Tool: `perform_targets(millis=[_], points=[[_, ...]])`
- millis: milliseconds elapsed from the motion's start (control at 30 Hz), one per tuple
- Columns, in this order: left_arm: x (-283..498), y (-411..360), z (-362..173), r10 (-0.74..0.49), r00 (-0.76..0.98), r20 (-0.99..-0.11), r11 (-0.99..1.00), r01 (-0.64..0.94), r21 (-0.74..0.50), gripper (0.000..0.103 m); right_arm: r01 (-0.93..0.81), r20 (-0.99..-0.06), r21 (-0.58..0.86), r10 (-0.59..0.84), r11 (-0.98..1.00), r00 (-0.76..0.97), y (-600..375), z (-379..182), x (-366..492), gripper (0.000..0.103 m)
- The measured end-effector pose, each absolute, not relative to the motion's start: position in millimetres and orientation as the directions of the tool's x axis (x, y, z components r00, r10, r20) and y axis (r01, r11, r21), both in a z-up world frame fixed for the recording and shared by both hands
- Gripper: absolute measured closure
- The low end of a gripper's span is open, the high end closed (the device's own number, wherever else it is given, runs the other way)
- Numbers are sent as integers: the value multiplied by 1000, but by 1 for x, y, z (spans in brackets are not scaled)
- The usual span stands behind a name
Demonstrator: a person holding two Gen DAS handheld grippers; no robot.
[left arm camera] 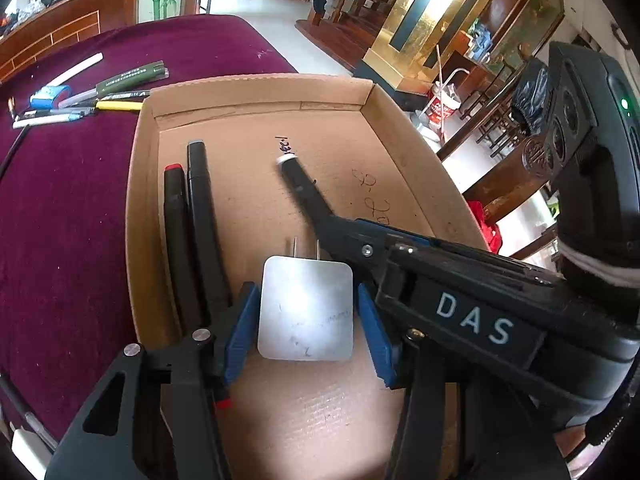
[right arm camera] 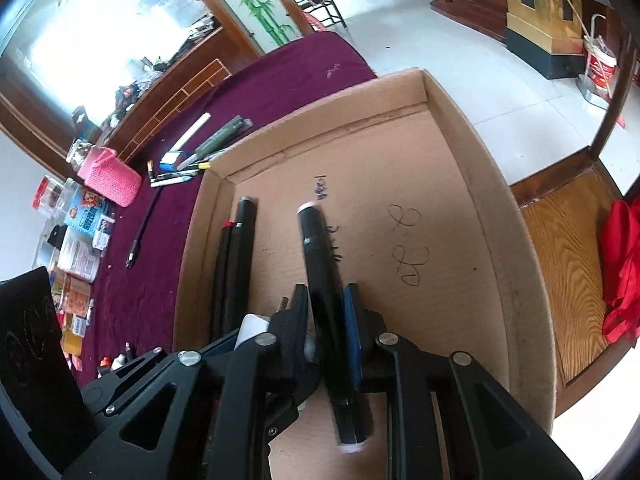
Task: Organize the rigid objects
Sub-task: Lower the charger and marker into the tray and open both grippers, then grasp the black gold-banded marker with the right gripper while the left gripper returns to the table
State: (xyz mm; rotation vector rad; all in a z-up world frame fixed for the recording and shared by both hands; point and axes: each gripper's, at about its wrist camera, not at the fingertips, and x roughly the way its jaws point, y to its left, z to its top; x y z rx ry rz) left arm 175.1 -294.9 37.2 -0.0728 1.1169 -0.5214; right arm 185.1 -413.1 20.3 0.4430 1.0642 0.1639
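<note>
A shallow cardboard box (left arm camera: pixel 256 92) (right arm camera: pixel 472 184) sits on a maroon cloth. A white two-pin charger plug (left arm camera: pixel 306 312) rests flat on the box floor between the blue pads of my left gripper (left arm camera: pixel 306 287). Thin gaps show on both sides, so the pads are off it. A black marker with a white end (left arm camera: pixel 298 184) (right arm camera: pixel 320 248) lies on the box floor between the fingers of my right gripper (right arm camera: pixel 326 292) (left arm camera: pixel 340 228), whose jaws stand slightly apart around it. Two more black markers (left arm camera: pixel 196 220) (right arm camera: pixel 236 256) lie side by side along the box's left wall.
Several pens, a white stick and a blue object (left arm camera: pixel 100 96) (right arm camera: pixel 192 156) lie on the cloth beyond the box's far left corner. A pink knitted pouch (right arm camera: pixel 112 180), jars and packets crowd the left. A wooden stool with red cloth (right arm camera: pixel 568 264) stands to the right.
</note>
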Motion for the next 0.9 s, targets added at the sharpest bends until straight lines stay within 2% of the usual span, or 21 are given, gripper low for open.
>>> perform_targets(millis=[67, 567, 900], points=[[177, -292, 38, -461, 319, -828, 870, 346, -351, 48, 60, -788, 462, 378, 885, 486, -412, 22, 184, 67], [158, -226, 77, -529, 368, -765, 847, 280, -452, 48, 53, -726, 507, 394, 860, 564, -418, 42, 177, 67], [107, -138, 90, -533, 449, -717, 843, 215, -493, 48, 23, -711, 511, 408, 859, 573, -410, 47, 176, 67]])
